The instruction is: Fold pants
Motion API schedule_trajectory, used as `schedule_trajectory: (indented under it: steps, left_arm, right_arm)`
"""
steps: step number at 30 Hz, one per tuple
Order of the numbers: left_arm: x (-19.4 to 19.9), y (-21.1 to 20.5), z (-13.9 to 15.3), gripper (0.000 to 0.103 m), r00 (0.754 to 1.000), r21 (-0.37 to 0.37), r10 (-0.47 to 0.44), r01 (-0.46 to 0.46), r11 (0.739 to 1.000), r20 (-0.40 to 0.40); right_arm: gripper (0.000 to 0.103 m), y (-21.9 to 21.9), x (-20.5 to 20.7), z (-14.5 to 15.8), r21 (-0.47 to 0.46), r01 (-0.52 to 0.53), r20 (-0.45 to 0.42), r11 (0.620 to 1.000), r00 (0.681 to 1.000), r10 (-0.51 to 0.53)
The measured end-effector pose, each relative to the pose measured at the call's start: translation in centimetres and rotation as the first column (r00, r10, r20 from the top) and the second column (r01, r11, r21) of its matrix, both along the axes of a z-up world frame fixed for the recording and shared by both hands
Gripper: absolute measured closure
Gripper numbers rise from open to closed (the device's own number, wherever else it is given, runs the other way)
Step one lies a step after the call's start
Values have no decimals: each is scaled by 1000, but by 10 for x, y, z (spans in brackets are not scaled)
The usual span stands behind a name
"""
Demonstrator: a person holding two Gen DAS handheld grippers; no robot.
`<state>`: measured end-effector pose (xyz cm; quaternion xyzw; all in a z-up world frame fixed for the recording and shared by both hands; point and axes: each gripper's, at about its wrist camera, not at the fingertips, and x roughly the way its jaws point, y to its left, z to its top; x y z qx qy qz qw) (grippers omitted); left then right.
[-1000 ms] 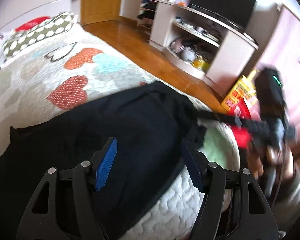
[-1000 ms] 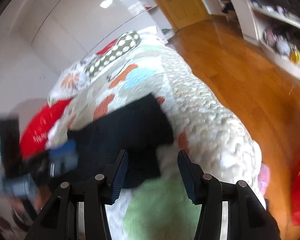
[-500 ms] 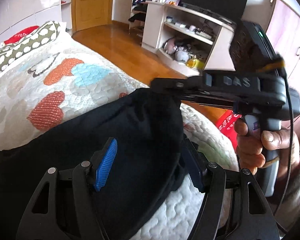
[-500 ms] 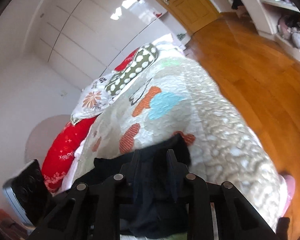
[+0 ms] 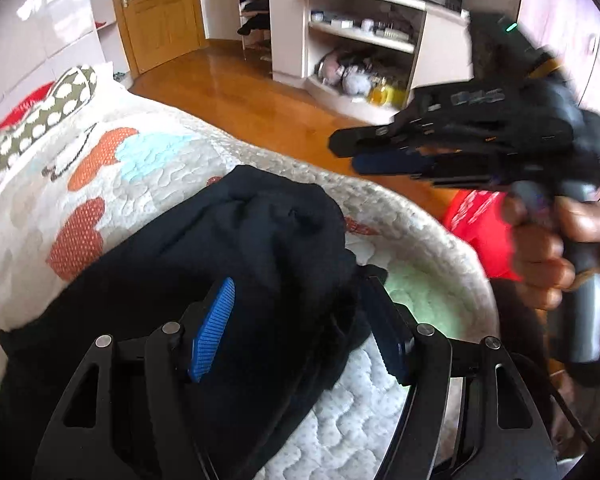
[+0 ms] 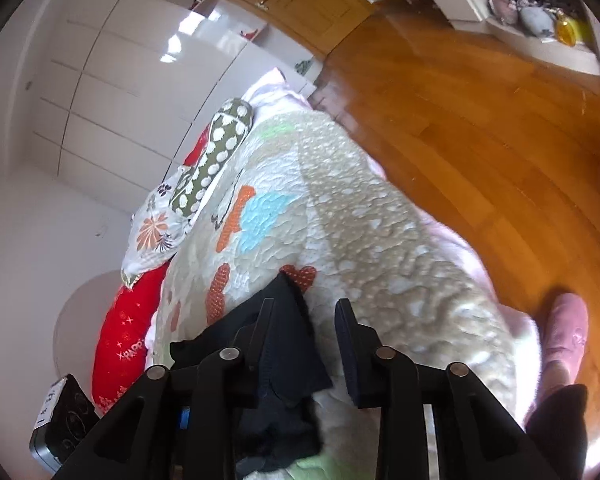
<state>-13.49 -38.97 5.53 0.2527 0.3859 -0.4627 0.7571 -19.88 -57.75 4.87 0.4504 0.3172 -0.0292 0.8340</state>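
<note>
Two hand-held grippers in view, one pair of black pants [image 5: 204, 280] bunched on the quilted bedspread [image 5: 112, 176] near the bed's foot corner.

Left wrist view: left gripper [image 5: 296, 328] hangs low over the pants, jaws set fairly wide. Blue-padded left finger [image 5: 214, 328] sits over the dark cloth; the other finger is at the pants' right edge, just above white quilt. A fold of fabric rises between the fingers, but the pads do not press on it. Nothing gripped there. Pants run from lower left up to a rumpled hump just ahead of the fingertips, close to the rounded bed edge.

Same view, upper right: right gripper [image 5: 348, 152], blurred, held by a hand [image 5: 548, 248], is up in the air beyond the bed edge, well apart from the pants, fingers pointing left. Nothing between its fingers.

Right wrist view: right gripper [image 6: 304, 340] has its jaws part open, having just spread a bit after closing. Pants [image 6: 276, 344] lie below and behind its left finger, mostly on the left side of the gap; right finger is over bare quilt. Cloth not pinched.

Spotted pillow [image 6: 216, 164] and red pillow [image 6: 128, 336] at the bed's far end. Wooden floor [image 6: 480, 128] to the right, pink slipper [image 6: 564, 332] on it beside the bed.
</note>
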Motion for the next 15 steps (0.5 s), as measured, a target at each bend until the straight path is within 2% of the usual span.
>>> schedule_trajectory:
  steps: [3, 5, 6, 7, 10, 13, 15]
  left_arm:
    - [7, -6, -8, 38, 1000, 13, 19, -19, 1000, -14]
    - [18, -3, -9, 60, 996, -17, 37, -39, 999, -80]
    - [24, 0, -9, 77, 993, -28, 52, -55, 998, -109]
    - [31, 4, -7, 90, 986, -58, 46, -56, 997, -163]
    - [45, 22, 4, 91, 972, -145, 55, -90, 985, -228]
    - [57, 42, 20, 92, 954, -226, 63, -133, 965, -292]
    - [62, 55, 31, 92, 951, -262, 68, -152, 953, -303]
  right_arm:
    - [71, -1, -12, 2, 2, -5, 11, 1000, 1000, 5]
    - [71, 1, -18, 3, -5, -8, 17, 1000, 1000, 8]
    - [71, 3, -22, 4, -11, -12, 20, 1000, 1000, 13]
    - [71, 5, -26, 6, -17, -18, 26, 1000, 999, 18]
    - [69, 16, -38, 5, -17, -43, 25, 999, 999, 44]
    - [52, 31, -35, 4, -34, -106, 12, 994, 994, 106]
    - [52, 43, -29, 4, -63, -152, 9, 986, 988, 153]
